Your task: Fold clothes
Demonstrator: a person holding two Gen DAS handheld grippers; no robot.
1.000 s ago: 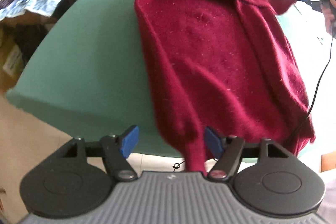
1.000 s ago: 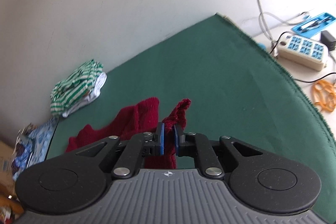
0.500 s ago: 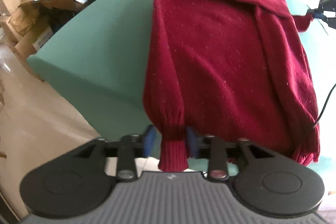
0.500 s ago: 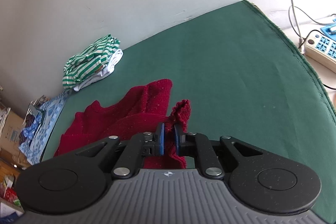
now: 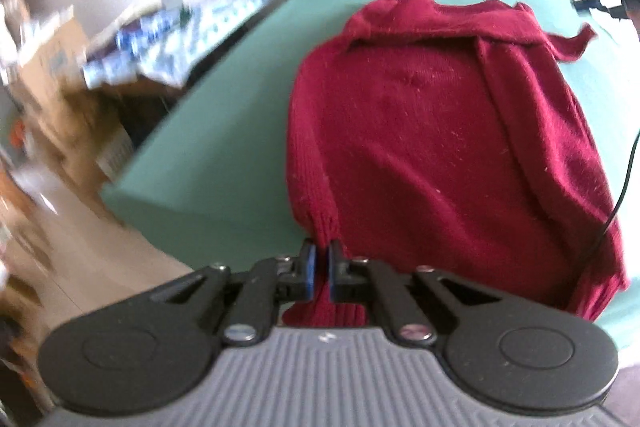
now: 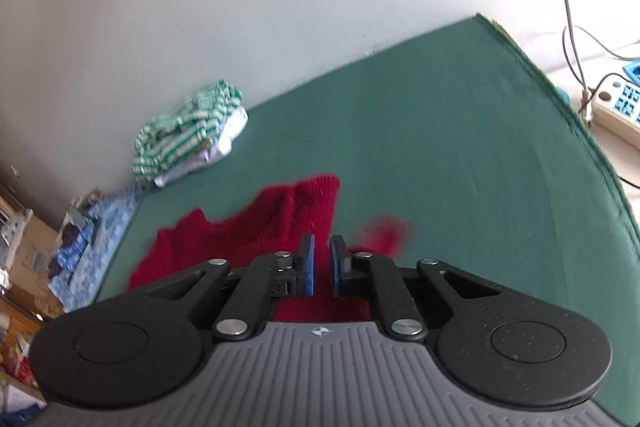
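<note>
A green cloth covers the desk (image 6: 460, 131), which stands against a plain pale wall (image 6: 200, 7). Ahead and left of the right hand-held gripper (image 6: 322, 269), a folded green-and-white striped garment (image 6: 188, 133) lies at the desk's far edge by the wall. To its right, off the desk, lies a white power strip (image 6: 618, 107) with blue sockets. Beyond the desk's left side are cardboard boxes (image 5: 52, 63) and a blue-patterned cloth (image 5: 176, 27), too blurred to read any writing.

The red sweater (image 5: 432, 131) lies spread on the desk just ahead of the left hand-held gripper (image 5: 320, 267), whose pads pinch a sleeve cuff. The right hand-held gripper's pads stand narrowly apart with nothing between them, a blurred sleeve end (image 6: 384, 233) just ahead.
</note>
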